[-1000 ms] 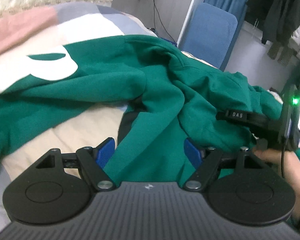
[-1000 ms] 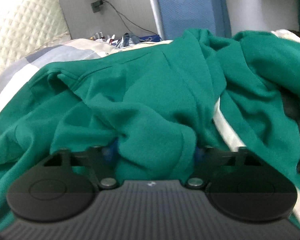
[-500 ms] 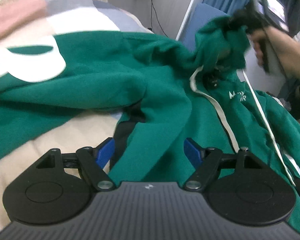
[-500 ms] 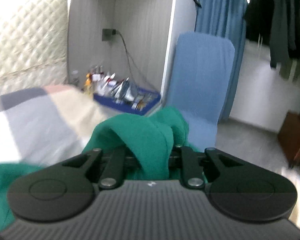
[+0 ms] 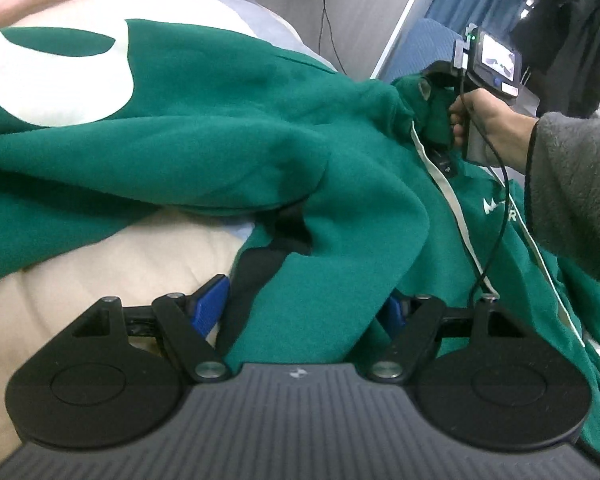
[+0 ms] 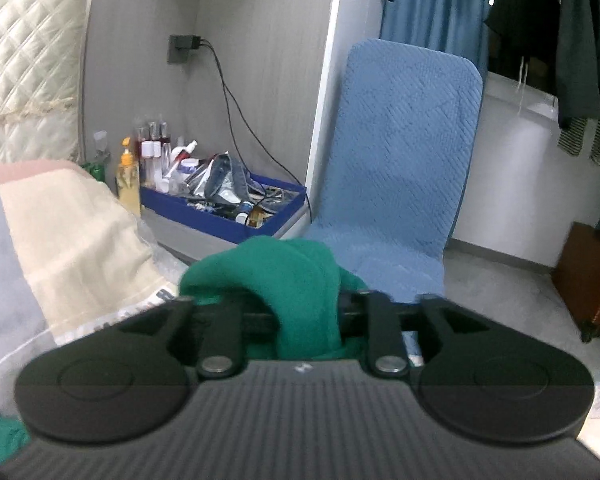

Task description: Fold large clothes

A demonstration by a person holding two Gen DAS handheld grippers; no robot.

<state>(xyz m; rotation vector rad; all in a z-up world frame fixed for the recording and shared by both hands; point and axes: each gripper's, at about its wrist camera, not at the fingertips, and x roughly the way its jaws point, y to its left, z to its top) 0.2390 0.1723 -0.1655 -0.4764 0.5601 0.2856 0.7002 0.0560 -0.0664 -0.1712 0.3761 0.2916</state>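
Note:
A large green hoodie (image 5: 260, 140) with a white print (image 5: 60, 80) and a white drawstring (image 5: 448, 200) lies crumpled across the bed. My left gripper (image 5: 300, 308) stands wide open low over its near edge. A fold of green and black fabric runs between the blue pads (image 5: 210, 304), and bedding shows in the gap beside the left pad. My right gripper (image 5: 428, 92), held by a hand (image 5: 488, 120), grips a bunch of the hoodie at the far right. In the right wrist view that green bunch (image 6: 284, 272) sits between the right gripper's (image 6: 306, 308) jaws, which are opening.
The bed's beige cover (image 5: 100, 280) shows under the hoodie. A grey fleece sleeve (image 5: 572, 184) reaches in from the right. Beyond the bed's edge stand a blue chair (image 6: 400, 160) and a blue tray (image 6: 220, 216) of bottles, with a cable hanging down the wall.
The right gripper carried a bunch of hoodie up from the near right and out to the bed's far right edge. Its view swung from fabric to the room. The left gripper sank slightly.

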